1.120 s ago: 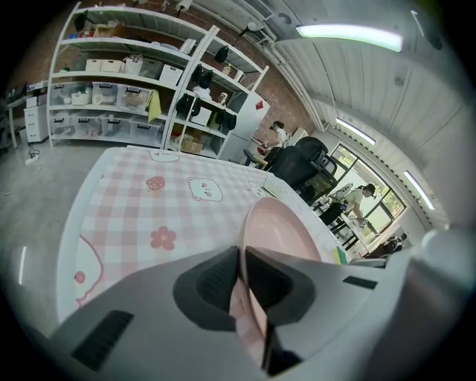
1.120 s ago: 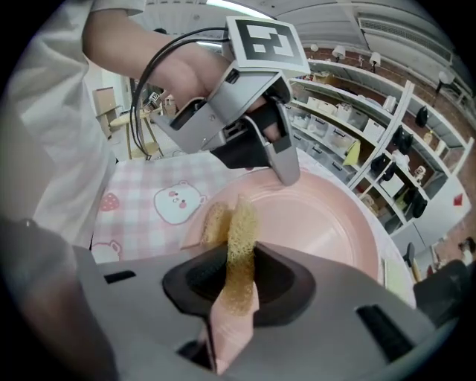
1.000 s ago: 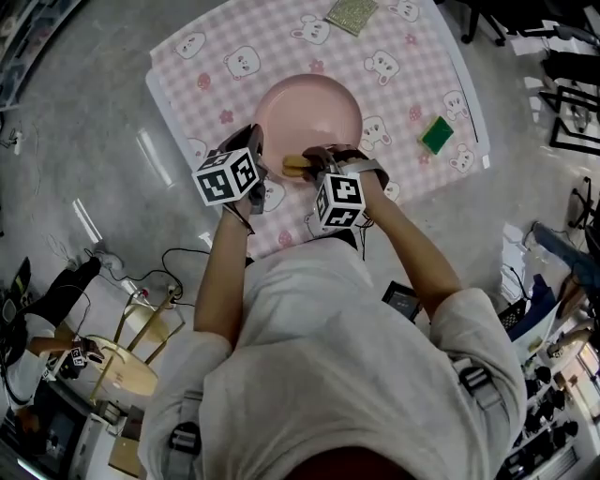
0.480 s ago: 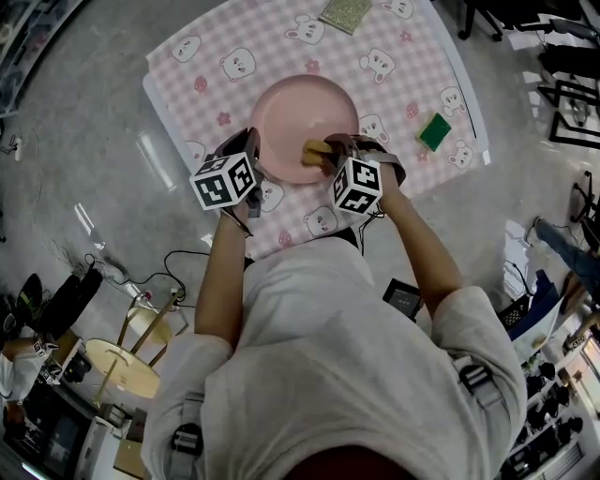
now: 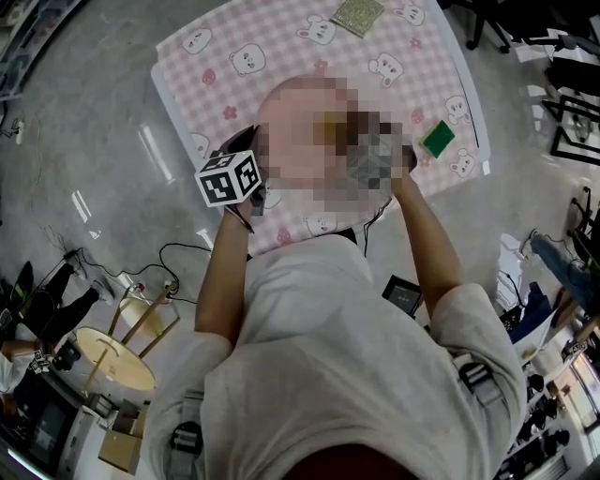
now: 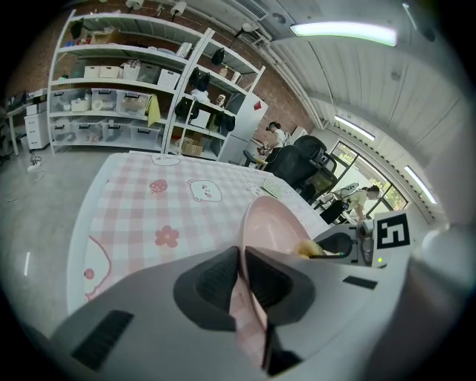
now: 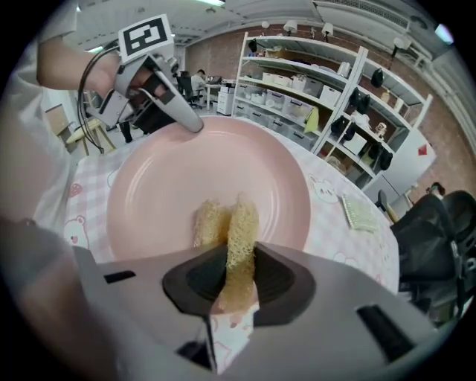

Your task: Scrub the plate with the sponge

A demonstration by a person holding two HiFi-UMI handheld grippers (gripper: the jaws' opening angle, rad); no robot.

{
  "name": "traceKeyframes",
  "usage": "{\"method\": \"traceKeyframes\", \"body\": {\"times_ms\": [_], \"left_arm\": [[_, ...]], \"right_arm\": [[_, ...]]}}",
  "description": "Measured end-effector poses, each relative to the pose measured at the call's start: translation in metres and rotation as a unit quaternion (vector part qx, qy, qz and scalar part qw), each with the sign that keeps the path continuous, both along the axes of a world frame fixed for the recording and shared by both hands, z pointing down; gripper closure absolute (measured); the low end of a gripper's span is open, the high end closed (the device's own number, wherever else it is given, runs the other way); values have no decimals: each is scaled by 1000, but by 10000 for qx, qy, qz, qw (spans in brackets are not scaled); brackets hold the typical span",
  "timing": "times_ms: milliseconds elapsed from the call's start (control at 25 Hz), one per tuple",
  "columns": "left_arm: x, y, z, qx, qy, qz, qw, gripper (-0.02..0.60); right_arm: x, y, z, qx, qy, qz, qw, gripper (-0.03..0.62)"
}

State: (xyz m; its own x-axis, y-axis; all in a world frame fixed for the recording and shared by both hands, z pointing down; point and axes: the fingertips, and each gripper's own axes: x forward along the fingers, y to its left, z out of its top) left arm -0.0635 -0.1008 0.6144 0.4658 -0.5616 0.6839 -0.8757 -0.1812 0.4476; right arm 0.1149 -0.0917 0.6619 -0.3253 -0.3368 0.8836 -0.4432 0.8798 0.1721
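Note:
The pink plate [image 7: 171, 178] lies on the pink checked cloth [image 5: 216, 84]; in the head view a mosaic patch hides most of it. My left gripper [image 6: 242, 260] pinches the plate's near-left rim [image 6: 271, 223]; its jaws are easing open slightly while the pads still press the rim. It also shows at the plate's far edge as the left gripper [image 7: 186, 119]. My right gripper [image 7: 236, 257] is shut on a yellow mesh sponge [image 7: 238, 223], whose folded end rests on the plate's inner surface. The head view's patch covers the right gripper.
A green sponge [image 5: 436, 137] lies on the cloth to the plate's right. A pale glittery pad [image 5: 356, 14] sits at the cloth's far edge. Cables and a round wooden stool [image 5: 112, 361] are on the floor at left. Shelving [image 6: 134, 97] stands beyond the table.
The right gripper has carried the sponge from the plate's near edge further away and to the right across it. The left gripper has stayed on the rim.

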Motion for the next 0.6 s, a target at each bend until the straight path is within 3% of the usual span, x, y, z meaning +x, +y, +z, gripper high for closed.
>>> {"method": "traceKeyframes", "body": {"times_ms": [280, 600], "left_arm": [[2, -3, -4, 108, -22, -2, 9999, 535], [-3, 2, -12, 176, -32, -100, 9998, 532]], "right_arm": [[1, -55, -6, 278, 71, 344, 9990, 510], [-43, -89, -25, 902, 110, -141, 9958, 511]]}}
